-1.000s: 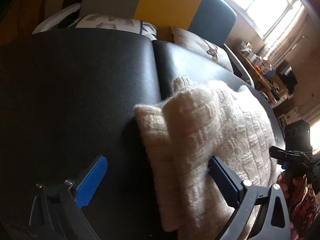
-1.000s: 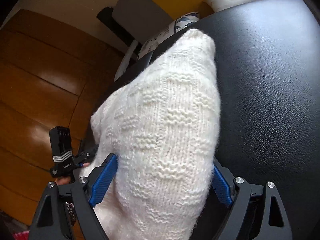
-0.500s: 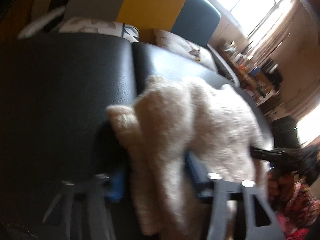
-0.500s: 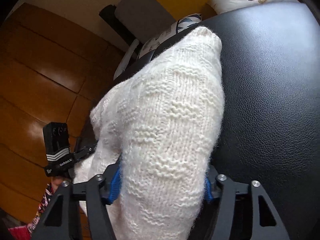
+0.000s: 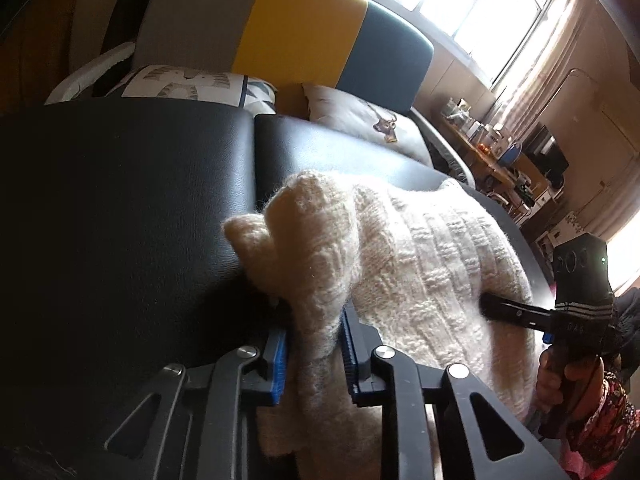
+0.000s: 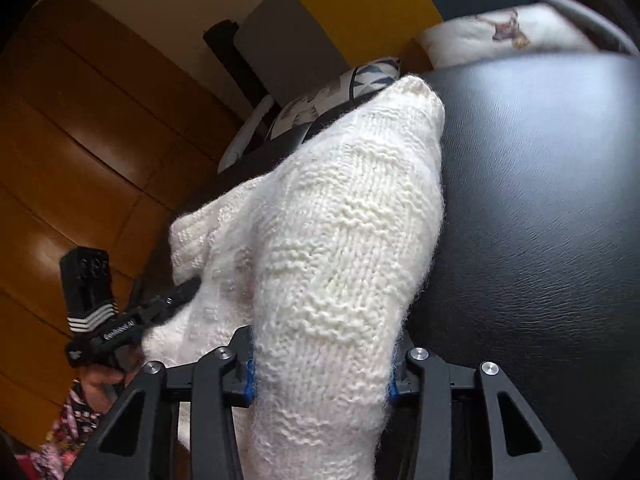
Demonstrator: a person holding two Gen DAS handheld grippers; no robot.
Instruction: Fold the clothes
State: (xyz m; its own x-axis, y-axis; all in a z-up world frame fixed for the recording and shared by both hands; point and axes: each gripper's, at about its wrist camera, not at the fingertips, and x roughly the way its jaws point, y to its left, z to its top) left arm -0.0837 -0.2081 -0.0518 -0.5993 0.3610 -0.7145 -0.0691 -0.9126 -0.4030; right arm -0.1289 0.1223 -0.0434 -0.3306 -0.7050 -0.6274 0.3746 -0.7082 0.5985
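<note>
Both grippers, wide apart a second ago, have now closed on one cream knitted sweater (image 5: 420, 264) lying on a black padded counter (image 5: 120, 208). The left gripper (image 5: 314, 354) pinches a bunched fold at its near edge; the right gripper (image 6: 320, 376) clamps a thick fold. Two printed pillows (image 5: 192, 82) lie behind. Only the left view shows the window (image 5: 472, 4) and a cluttered desk (image 5: 492, 160); only the right view shows wooden panelling (image 6: 80, 140).

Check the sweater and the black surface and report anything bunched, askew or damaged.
No damage or spill shows. The cream knit sweater is not flat: a thick fold is bunched between the left gripper fingers, humping above the black padded surface, and the right gripper pinches another thick wad.
</note>
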